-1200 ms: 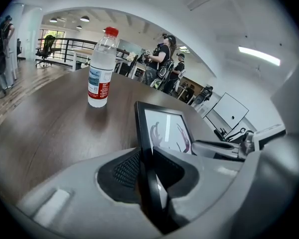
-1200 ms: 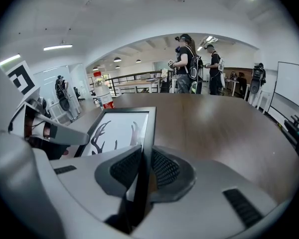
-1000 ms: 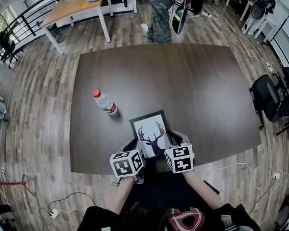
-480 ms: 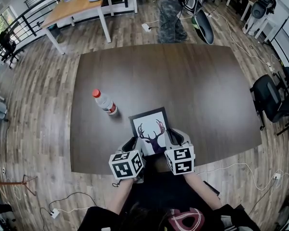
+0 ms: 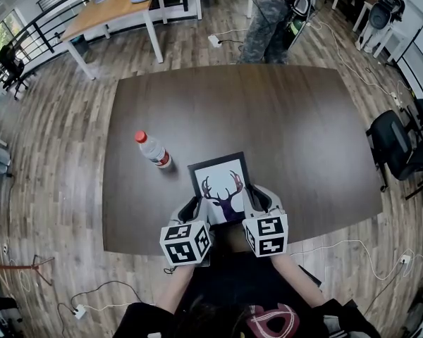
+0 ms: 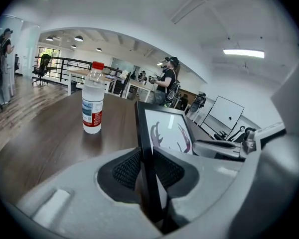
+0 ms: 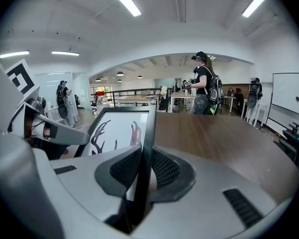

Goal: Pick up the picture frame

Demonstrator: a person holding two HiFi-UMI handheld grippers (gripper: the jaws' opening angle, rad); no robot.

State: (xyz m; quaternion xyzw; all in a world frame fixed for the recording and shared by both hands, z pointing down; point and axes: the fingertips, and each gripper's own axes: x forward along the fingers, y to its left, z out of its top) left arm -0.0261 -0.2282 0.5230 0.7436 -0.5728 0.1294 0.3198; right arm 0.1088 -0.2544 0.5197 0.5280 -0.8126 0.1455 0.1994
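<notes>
Pads (image 6: 126, 172), mesh-textured, grip slim black picture frame (image 5: 222, 182).

- One picture frame (image 5: 222, 185), holding one antlered deer print;
- two grippers: the left gripper (image 5: 192, 211) and the right gripper (image 5: 254, 200);
- two marker cubes: the left cube (image 5: 185, 243) and the right cube (image 5: 266, 234);
- one water bottle (image 5: 154, 150) with one red cap;
- two tables: one dark table (image 5: 282, 118), one lighter wooden table (image 5: 113, 9);
- one person (image 5: 271, 16) standing past the dark table's far edge in the head view.
</notes>
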